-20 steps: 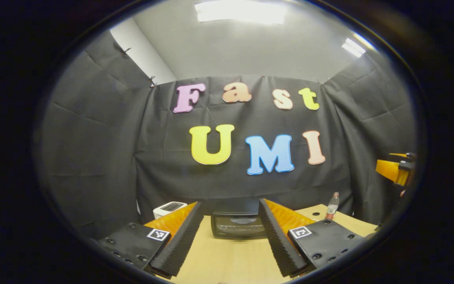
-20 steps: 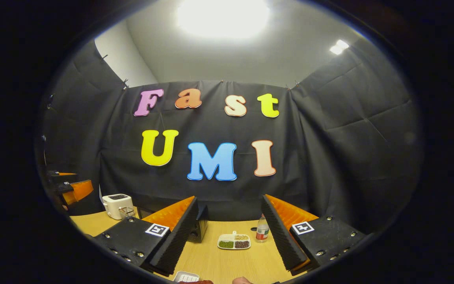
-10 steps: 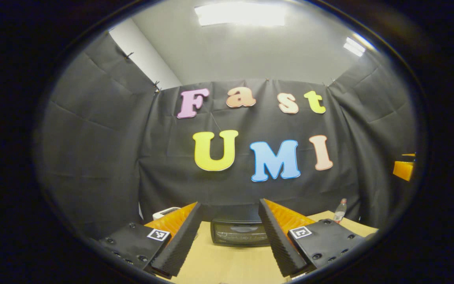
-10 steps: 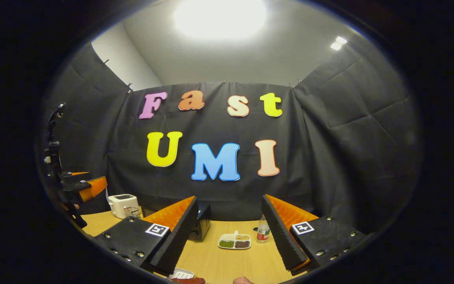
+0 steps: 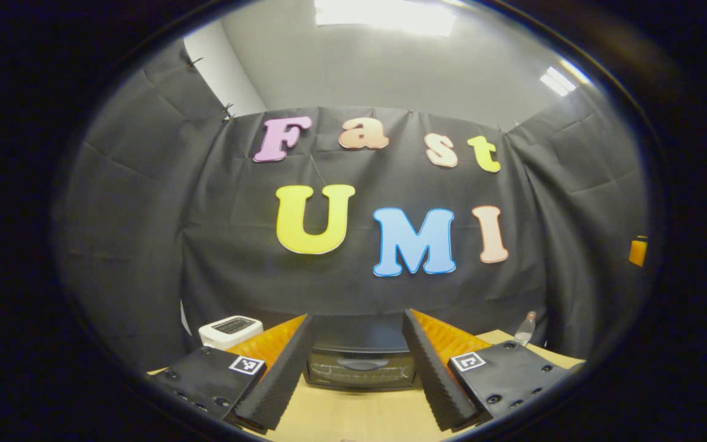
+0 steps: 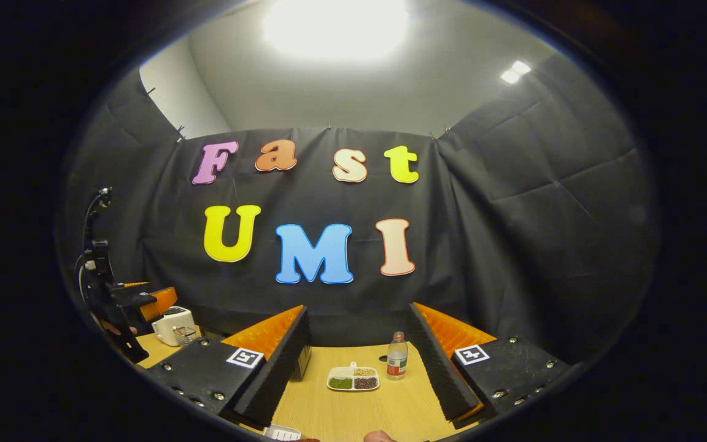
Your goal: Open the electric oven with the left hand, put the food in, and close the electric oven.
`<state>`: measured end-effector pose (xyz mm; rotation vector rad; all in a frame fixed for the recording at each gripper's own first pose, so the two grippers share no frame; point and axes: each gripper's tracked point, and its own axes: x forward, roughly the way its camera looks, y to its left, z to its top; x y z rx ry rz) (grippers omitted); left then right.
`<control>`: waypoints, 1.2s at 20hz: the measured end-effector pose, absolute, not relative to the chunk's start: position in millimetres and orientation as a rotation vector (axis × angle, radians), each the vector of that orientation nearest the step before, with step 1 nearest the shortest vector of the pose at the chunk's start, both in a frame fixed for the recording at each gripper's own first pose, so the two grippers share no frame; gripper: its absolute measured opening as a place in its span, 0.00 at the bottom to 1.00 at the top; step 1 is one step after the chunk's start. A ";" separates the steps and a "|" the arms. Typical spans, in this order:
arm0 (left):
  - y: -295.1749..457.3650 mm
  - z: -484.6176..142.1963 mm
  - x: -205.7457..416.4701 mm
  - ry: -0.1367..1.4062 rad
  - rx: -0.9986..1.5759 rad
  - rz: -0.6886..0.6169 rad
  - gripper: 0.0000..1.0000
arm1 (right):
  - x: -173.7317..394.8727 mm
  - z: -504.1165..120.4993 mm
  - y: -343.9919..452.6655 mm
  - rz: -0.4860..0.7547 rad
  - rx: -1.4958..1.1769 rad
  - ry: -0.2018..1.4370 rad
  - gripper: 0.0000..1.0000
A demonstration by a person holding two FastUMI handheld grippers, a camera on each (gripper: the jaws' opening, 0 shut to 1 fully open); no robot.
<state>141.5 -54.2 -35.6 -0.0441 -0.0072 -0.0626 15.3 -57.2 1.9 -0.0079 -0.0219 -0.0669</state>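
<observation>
- The left gripper (image 5: 356, 368) points straight at the electric oven (image 5: 361, 362), fingers spread wide with nothing between them. Over the last second the oven has grown larger in the left gripper view, so this hand has closed in on it.
- The oven stands at the far edge of the tabletop (image 5: 359, 417), against the booth wall, door shut, its handle a pale bar across the front. A white toaster (image 5: 231, 328) sits to its left at the same edge.
- That approach fits the first step: reaching for the door. Contact is not yet made.
- The right gripper (image 6: 359, 374) is likewise spread and empty. It hovers over the near edge of the tabletop, looking at a divided dish (image 6: 353, 379) and a bottle (image 6: 397, 364) farther back.
- Its view has swung slightly, so the oven now hides behind its left finger.
- A white tray (image 6: 280, 433), probably carrying the food, peeks in at the near edge.
</observation>
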 end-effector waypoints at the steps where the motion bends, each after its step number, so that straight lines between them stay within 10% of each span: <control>1: -53.2 -40.4 153.5 -0.004 -0.042 -0.073 0.99 | 16.9 2.3 -56.9 -0.088 -0.015 -0.024 0.97; 24: -101.8 -233.1 331.2 0.225 -0.052 -0.261 0.99 | 33.4 -13.8 -45.9 -0.366 -0.159 0.045 0.97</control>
